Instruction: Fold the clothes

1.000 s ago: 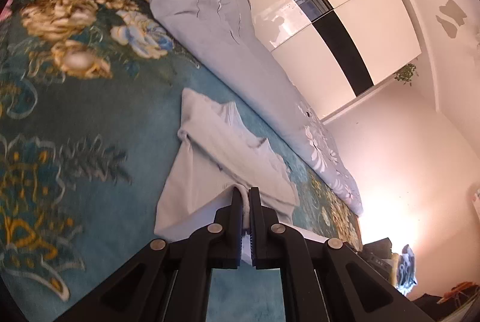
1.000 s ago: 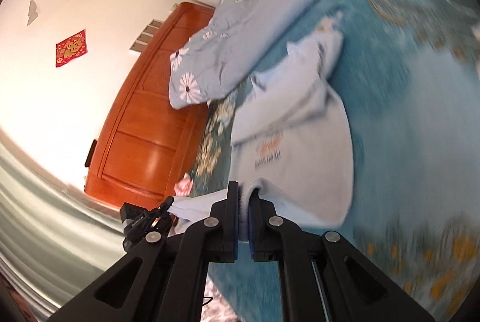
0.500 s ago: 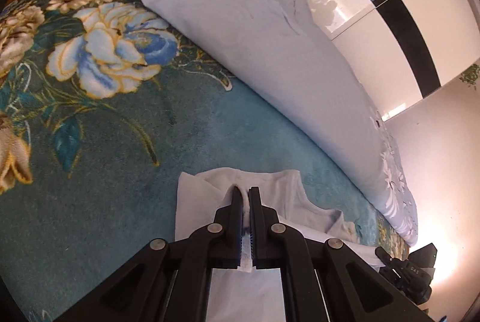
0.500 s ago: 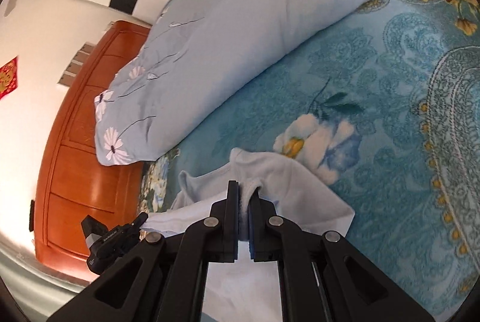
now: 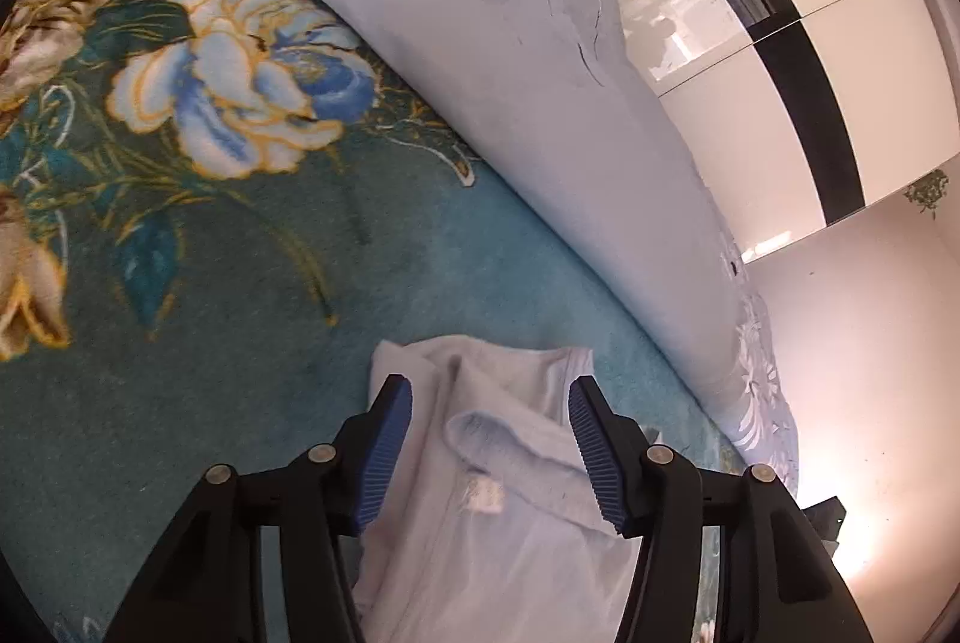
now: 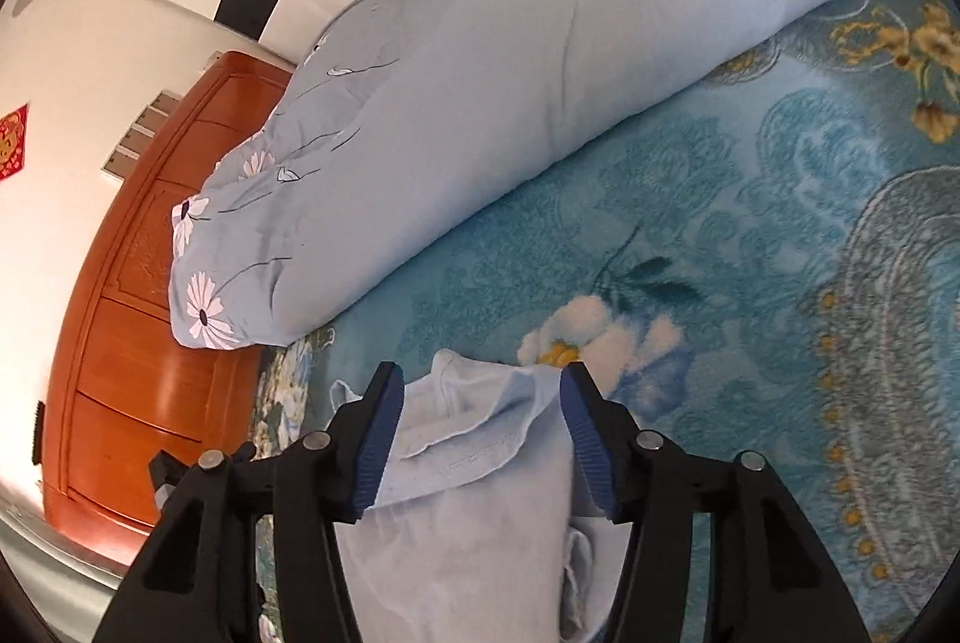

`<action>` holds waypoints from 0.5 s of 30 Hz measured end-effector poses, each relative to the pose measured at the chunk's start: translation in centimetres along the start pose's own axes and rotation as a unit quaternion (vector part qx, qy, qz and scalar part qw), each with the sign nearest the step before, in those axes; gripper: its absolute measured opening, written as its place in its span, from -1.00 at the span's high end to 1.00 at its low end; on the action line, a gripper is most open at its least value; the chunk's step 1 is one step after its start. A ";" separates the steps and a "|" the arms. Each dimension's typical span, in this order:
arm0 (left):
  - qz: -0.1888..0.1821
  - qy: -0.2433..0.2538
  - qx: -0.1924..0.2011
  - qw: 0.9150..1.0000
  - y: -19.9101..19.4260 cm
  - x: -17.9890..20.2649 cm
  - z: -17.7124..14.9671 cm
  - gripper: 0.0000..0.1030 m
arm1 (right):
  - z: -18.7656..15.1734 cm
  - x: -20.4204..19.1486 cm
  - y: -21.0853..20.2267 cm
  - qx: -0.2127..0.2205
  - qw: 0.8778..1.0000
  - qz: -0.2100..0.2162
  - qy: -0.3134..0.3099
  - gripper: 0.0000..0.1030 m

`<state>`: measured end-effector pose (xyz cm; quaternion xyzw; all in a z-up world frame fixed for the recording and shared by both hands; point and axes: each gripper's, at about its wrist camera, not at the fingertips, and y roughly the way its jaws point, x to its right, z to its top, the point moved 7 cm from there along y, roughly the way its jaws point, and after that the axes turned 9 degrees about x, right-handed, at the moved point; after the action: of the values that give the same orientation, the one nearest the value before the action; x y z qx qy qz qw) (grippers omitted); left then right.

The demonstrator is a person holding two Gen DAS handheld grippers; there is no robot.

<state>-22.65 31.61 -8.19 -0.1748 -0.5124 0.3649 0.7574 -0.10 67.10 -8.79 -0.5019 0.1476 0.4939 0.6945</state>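
Releasing the pale blue shirt (image 5: pixel 510 469) onto the teal floral bedspread (image 5: pixel 252 295), I am keeping the left tongs (image 5: pixel 489 439) and right tongs (image 6: pixel 477 433) half-spread, jaws just opened, cloth between them ungripped, and should be lifting straight off without snagging the fold.

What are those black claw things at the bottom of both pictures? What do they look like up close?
They are two hand-held grippers. The left gripper and the right gripper look alike: matte black angular frames with open cut-outs, round silver bolts at the joints, and two tapering fingers each lined inside with a ribbed blue pad. No cables, markings, hand or sleeve show.
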 end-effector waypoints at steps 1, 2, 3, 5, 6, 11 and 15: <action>0.004 0.009 -0.013 1.000 -0.5 -0.4 -0.8 -0.14 | -0.6 0.3 -0.6 -0.009 1.000 -0.004 -0.008 -0.10; 0.007 0.019 -0.026 0.999 -1.0 -0.7 -1.6 -0.14 | -1.2 0.5 -1.2 -0.019 1.000 -0.008 -0.016 -0.10; 0.012 0.033 -0.037 0.999 -1.5 -1.0 -2.7 -0.14 | -2.5 0.8 -1.8 -0.035 0.999 -0.006 -0.029 -0.10; 0.023 0.062 -0.056 0.996 -2.6 -1.7 -4.9 -0.14 | -5.2 1.5 -3.4 -0.060 0.997 -0.005 -0.054 -0.10; 0.029 0.077 -0.066 0.994 -3.2 -2.1 -6.0 -0.14 | -6.8 2.0 -4.3 -0.073 0.996 0.000 -0.059 -0.10; 0.042 0.113 -0.072 0.990 -4.4 -3.2 -9.9 -0.12 | -12.7 4.5 -7.5 -0.121 0.992 0.031 -0.023 -0.10; 0.042 0.121 -0.081 0.988 -3.7 -3.0 -11.5 -0.11 | -14.2 4.8 -7.6 -0.124 0.991 0.053 0.006 -0.10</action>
<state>-11.47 28.16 -12.55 -0.2997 -0.4377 0.3294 0.7811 12.63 57.65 -14.36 -0.5784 0.1158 0.5415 0.5991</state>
